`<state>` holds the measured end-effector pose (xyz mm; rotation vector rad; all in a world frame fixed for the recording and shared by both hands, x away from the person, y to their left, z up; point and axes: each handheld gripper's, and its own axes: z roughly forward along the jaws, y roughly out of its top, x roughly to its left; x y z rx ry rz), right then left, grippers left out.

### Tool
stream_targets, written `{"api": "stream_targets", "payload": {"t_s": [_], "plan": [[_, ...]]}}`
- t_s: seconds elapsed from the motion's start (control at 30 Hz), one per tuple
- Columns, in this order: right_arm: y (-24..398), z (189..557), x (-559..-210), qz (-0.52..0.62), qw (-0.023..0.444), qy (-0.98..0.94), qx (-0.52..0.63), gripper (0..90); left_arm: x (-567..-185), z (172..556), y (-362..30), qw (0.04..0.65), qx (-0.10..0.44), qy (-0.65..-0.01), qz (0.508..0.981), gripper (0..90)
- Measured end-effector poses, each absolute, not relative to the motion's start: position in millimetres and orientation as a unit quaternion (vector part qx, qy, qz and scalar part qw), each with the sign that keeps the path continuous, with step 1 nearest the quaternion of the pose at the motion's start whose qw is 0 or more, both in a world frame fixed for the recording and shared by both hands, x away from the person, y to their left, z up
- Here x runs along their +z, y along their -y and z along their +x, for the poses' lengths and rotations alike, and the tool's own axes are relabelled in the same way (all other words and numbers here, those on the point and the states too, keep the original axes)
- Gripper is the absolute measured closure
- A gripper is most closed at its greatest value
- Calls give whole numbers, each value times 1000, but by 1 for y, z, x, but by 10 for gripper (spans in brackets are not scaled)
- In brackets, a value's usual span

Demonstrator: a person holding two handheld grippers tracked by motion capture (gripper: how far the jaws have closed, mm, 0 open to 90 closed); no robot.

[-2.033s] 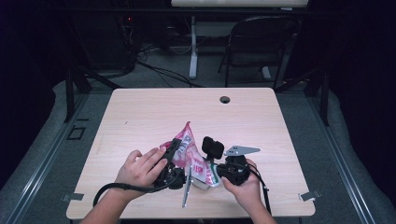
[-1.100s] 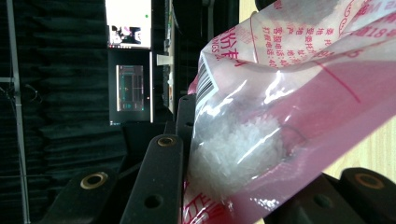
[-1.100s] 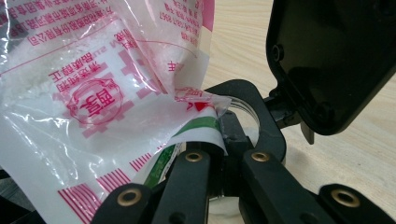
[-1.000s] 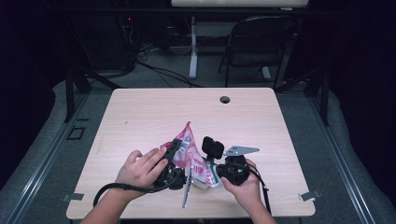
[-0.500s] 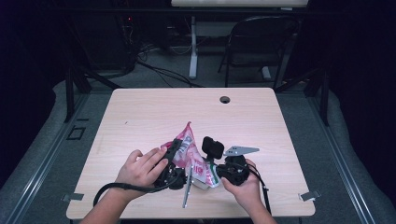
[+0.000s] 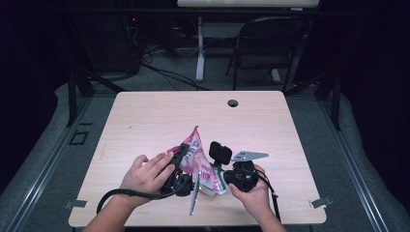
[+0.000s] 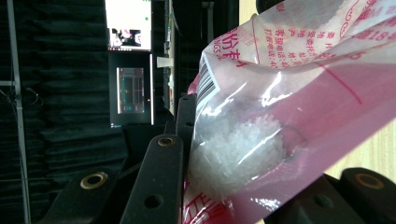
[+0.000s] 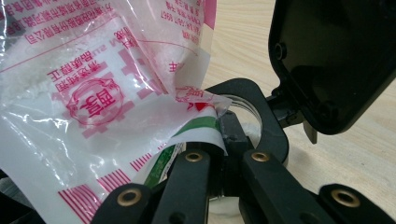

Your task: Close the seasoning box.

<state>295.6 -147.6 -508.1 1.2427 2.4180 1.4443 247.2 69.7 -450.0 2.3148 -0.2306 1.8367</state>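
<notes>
Holding a pink plastic bag [image 6: 197,162] of white crystals, left gripper [image 6: 181,164] jaws clamped on it, right gripper [image 6: 227,174] jaws pinching its corner.

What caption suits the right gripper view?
Right claw pinching the corner of a pink-printed plastic bag of white crystals above a pale wooden table.

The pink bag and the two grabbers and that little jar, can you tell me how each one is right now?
pink bag: held up off the table, crumpled, white crystals inside.
left gripper: shut on the pink bag.
right gripper: shut on the bag's torn corner.
small container: lid flipped open, white stuff inside, bag corner at its mouth.
black lid: hinged up and open.
table: bare wood, with a round hole near the far edge.
</notes>
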Motion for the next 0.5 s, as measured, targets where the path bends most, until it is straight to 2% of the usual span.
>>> {"api": "stream_targets", "payload": {"t_s": [0.5], "plan": [[148, 296, -508, 403, 33, -785, 470, 900, -449, 247, -69, 91, 619, 79, 776, 770]]}}
